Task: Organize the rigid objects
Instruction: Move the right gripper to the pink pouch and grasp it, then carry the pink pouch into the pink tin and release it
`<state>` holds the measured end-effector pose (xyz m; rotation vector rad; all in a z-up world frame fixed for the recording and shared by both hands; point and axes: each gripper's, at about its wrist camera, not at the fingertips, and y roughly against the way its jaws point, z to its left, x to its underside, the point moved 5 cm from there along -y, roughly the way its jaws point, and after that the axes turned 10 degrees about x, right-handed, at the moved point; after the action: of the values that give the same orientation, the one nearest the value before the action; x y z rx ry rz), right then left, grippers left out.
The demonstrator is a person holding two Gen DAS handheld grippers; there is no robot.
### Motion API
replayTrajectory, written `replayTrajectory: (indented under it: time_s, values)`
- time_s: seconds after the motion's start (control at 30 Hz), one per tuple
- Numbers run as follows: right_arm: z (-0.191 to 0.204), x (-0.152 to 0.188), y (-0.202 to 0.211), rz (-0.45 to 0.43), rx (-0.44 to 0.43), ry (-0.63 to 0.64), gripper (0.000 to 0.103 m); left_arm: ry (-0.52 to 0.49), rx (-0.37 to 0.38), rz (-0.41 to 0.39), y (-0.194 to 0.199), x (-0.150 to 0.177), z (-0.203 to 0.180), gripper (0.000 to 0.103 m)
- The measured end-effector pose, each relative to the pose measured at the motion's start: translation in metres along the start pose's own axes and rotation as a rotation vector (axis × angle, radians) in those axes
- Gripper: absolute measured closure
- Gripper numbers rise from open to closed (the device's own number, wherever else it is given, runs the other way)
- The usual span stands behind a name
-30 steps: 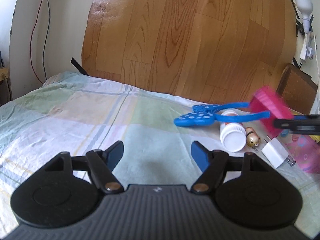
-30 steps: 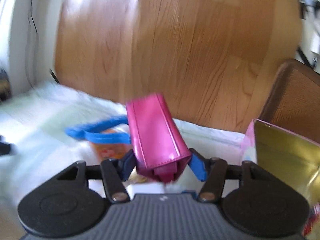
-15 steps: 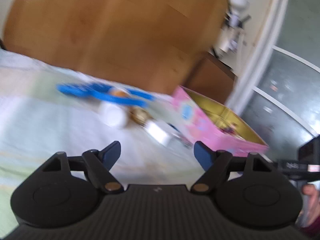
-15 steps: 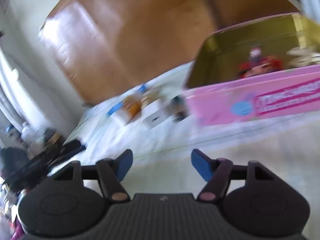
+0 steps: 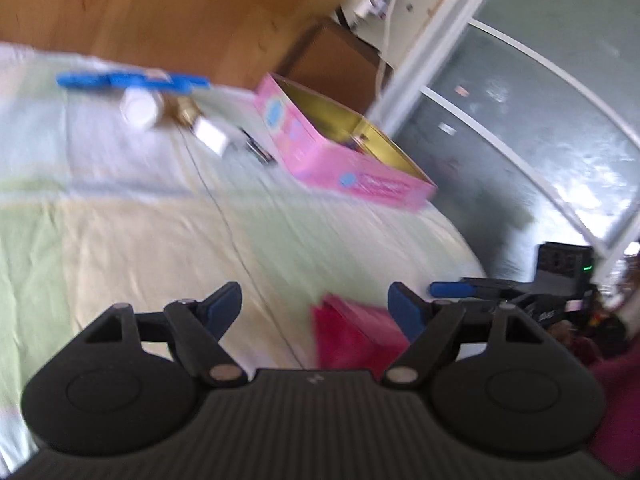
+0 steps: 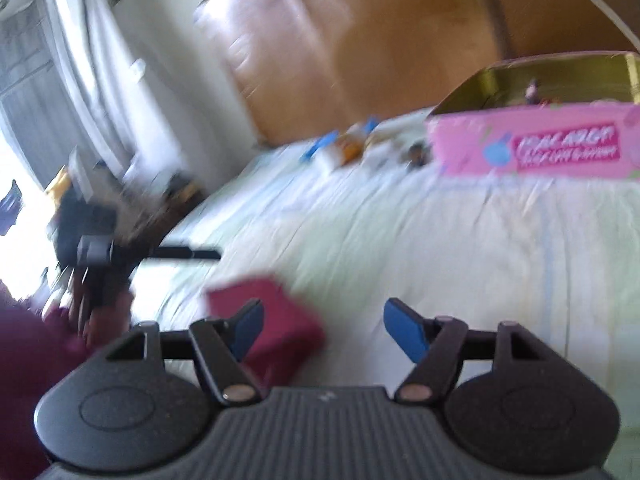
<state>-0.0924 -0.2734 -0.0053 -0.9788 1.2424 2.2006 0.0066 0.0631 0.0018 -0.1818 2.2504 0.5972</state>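
Note:
A magenta case [image 5: 352, 336] lies on the bedsheet close in front of my left gripper [image 5: 316, 308], between its open fingers but apart from them. It also shows in the right wrist view [image 6: 276, 320], beside the left finger of my open right gripper [image 6: 324, 324]. The pink tin box [image 5: 340, 160] with a gold inside stands open further back; it shows at the right in the right wrist view [image 6: 532, 148]. Both views are blurred.
A blue plastic toy [image 5: 132, 80], a white bottle [image 5: 140, 108], a gold ball [image 5: 186, 110] and a white charger [image 5: 212, 134] lie left of the box. A wooden headboard [image 5: 160, 12] and a brown cabinet [image 5: 336, 60] stand behind. The bed edge [image 5: 460, 240] drops off at right.
The right gripper let go of the magenta case, which now lies on the sheet. Both grippers pulled back and swung toward the near end of the bed.

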Motion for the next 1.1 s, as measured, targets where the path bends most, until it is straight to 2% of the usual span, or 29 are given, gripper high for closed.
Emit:
replayTrajectory:
  time_s: [0.07,0.17,0.2,0.23,0.27,0.3,0.37,0.4,0.43,0.5,0.63,0.83,0.97,1.03,1.1]
  values:
    - [0.012,0.009,0.002,0.04,-0.043,0.046,0.034,-0.025,0.028,0.045,-0.005,0.007,-0.008,0.021]
    - [0.034,0.02,-0.007,0.086,-0.103,0.109,0.034,-0.112,-0.018,0.118,-0.029,0.019,-0.014,0.021]
    - [0.038,0.022,-0.011,0.088,-0.111,0.126,0.035,-0.116,-0.009,0.14,-0.042,0.022,-0.013,0.022]
    - [0.042,0.022,-0.017,0.091,-0.109,0.134,0.037,-0.106,0.031,0.16,-0.054,0.024,-0.011,0.023]
    - [0.044,0.021,-0.027,0.098,-0.099,0.138,0.05,-0.088,0.073,0.177,-0.061,0.024,-0.009,0.029]
    - [0.045,0.018,-0.038,0.101,-0.069,0.151,0.051,-0.077,0.073,0.184,-0.069,0.022,-0.008,0.028]
    - [0.043,0.005,-0.052,0.059,0.052,0.186,0.059,-0.155,-0.003,0.158,-0.08,0.006,-0.01,0.03]
    - [0.041,-0.006,-0.056,0.034,0.093,0.188,0.059,-0.188,-0.024,0.143,-0.084,-0.002,-0.011,0.032]
    - [0.038,-0.015,-0.059,0.012,0.117,0.188,0.064,-0.192,-0.042,0.133,-0.091,-0.013,-0.008,0.034]
    - [0.031,-0.031,-0.062,-0.025,0.185,0.198,0.069,-0.168,-0.044,0.122,-0.097,-0.028,-0.005,0.035]
    - [0.024,-0.05,-0.059,-0.061,0.235,0.211,0.076,-0.23,-0.097,0.083,-0.11,-0.055,-0.017,0.035]
    - [0.004,-0.109,-0.033,-0.233,0.36,0.279,0.075,-0.344,-0.079,-0.019,-0.143,-0.129,-0.044,0.034]
    - [-0.035,-0.159,-0.039,-0.299,0.463,0.28,0.074,-0.404,-0.103,-0.065,-0.197,-0.174,-0.05,0.03]
    - [-0.061,-0.181,-0.052,-0.295,0.526,0.277,0.074,-0.43,-0.14,-0.055,-0.232,-0.19,-0.048,0.028]
    - [-0.09,-0.196,-0.067,-0.267,0.582,0.265,0.077,-0.429,-0.156,-0.045,-0.261,-0.201,-0.042,0.03]
